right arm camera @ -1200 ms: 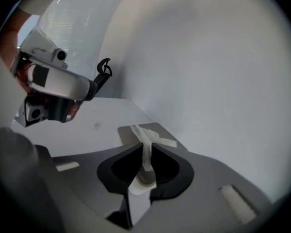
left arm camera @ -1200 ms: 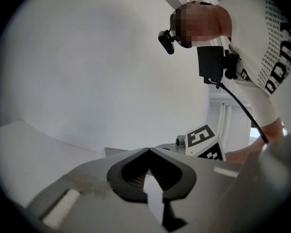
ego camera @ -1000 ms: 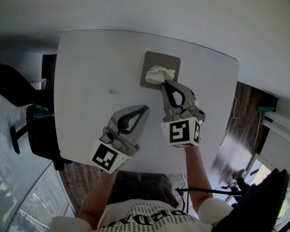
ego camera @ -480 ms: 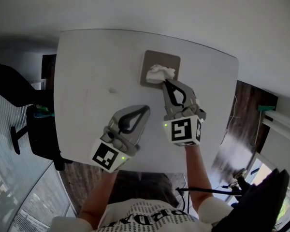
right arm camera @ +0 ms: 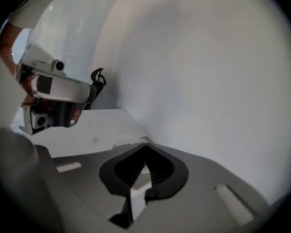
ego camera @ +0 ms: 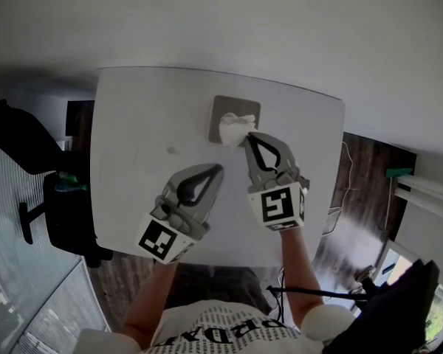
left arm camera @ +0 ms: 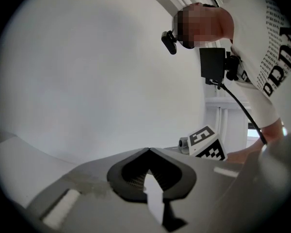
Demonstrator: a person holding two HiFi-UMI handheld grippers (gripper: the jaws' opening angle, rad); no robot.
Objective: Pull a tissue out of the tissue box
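Grey hand-held grippers (ego camera: 220,168) (ego camera: 248,136), black-and-white marker cubes (ego camera: 162,240) (ego camera: 279,206), white lettered shirt (ego camera: 221,332)

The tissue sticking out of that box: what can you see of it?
White, thin and crumpled into soft folds, the tissue stands up from the top of a flat brownish box on the white table. The right gripper has its jaws shut on the tissue's near edge.

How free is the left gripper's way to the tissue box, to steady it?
Probably yes: only bare table lies between the left gripper and the tissue box. The right gripper, jaws shut on the tissue, crowds the box's near right corner, so approach from its left side.
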